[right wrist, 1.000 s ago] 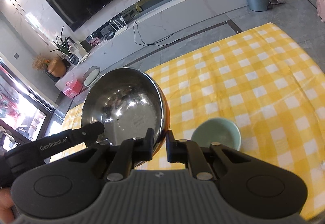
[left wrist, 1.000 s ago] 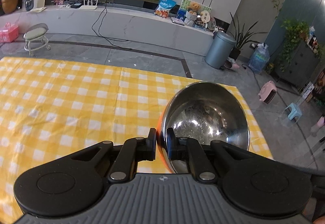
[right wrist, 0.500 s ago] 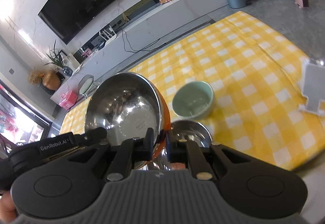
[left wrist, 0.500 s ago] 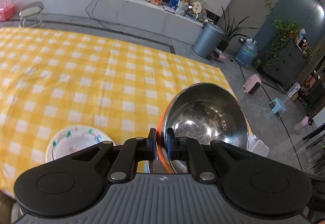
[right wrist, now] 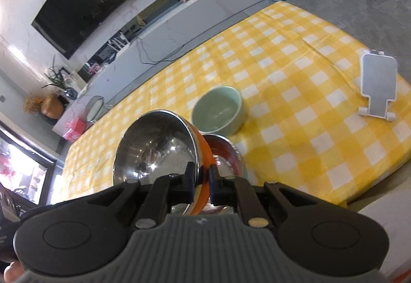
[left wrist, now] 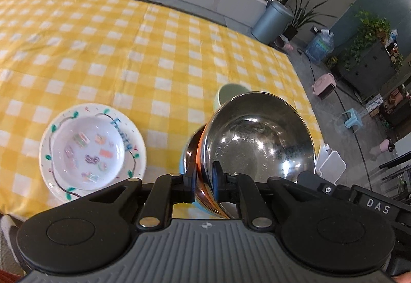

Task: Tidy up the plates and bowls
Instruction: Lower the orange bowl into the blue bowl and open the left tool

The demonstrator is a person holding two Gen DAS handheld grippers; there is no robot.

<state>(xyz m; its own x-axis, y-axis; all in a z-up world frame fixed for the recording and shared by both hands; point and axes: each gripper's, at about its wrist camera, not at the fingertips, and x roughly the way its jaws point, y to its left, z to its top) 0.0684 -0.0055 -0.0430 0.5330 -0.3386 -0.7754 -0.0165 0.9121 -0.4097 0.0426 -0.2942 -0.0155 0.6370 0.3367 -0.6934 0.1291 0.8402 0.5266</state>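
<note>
**Held bowl tilted over the bowl below**

Because both grippers pinch the same rim, the coming move turns on how the held bowl sits over the one beneath it. Nearest in the left wrist view, the left gripper [left wrist: 203,181] has its fingers closed to a narrow gap on the near rim of the shiny steel bowl with an orange outer wall [left wrist: 259,140], low and right of centre in the frame. In the right wrist view the right gripper [right wrist: 201,181] is clamped the same way on that bowl's [right wrist: 156,147] rim, low centre. The bowl is tipped, mouth facing up and away from the fingers. Directly behind and under it lies a second steel bowl with a pale blue outside [right wrist: 226,152], partly hidden; whether the two touch I cannot tell. Nesting probably needs levelling and lowering. Further off stands the pale green ceramic bowl [right wrist: 218,109], mid-frame. The white patterned plate with a small bowl in it [left wrist: 92,149] lies at the left frame's lower left, on the yellow checked tablecloth [left wrist: 154,52].
</note>
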